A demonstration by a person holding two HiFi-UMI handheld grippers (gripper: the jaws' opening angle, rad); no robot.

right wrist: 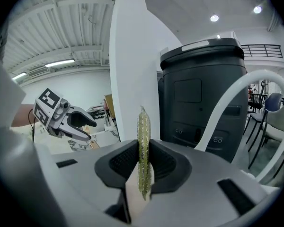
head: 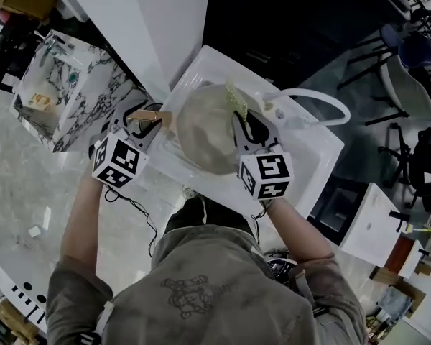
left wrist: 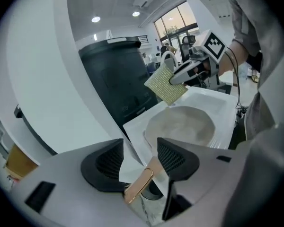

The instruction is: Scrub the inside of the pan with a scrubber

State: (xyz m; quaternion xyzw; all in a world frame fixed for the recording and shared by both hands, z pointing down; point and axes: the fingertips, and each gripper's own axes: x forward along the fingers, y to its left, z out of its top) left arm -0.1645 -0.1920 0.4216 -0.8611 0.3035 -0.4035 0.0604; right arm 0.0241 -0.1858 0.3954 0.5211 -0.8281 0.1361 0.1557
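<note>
Head view: your right gripper (head: 250, 128) covers the pan's (head: 201, 135) right rim. Scrubber (right wrist: 143, 136): lower edge buried between the jaws. Pan handle (left wrist: 138, 187): near end lost under your left gripper (left wrist: 139, 160) body. White curved tube (right wrist: 227, 103): cut by the right edge.

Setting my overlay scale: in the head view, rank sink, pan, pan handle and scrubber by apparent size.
1. Sink
2. Pan
3. Pan handle and scrubber: both small and partly hidden, too alike to rank.

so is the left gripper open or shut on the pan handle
Open: the jaws of the left gripper stand apart, with the pan handle in the gap, not clamped.
</note>
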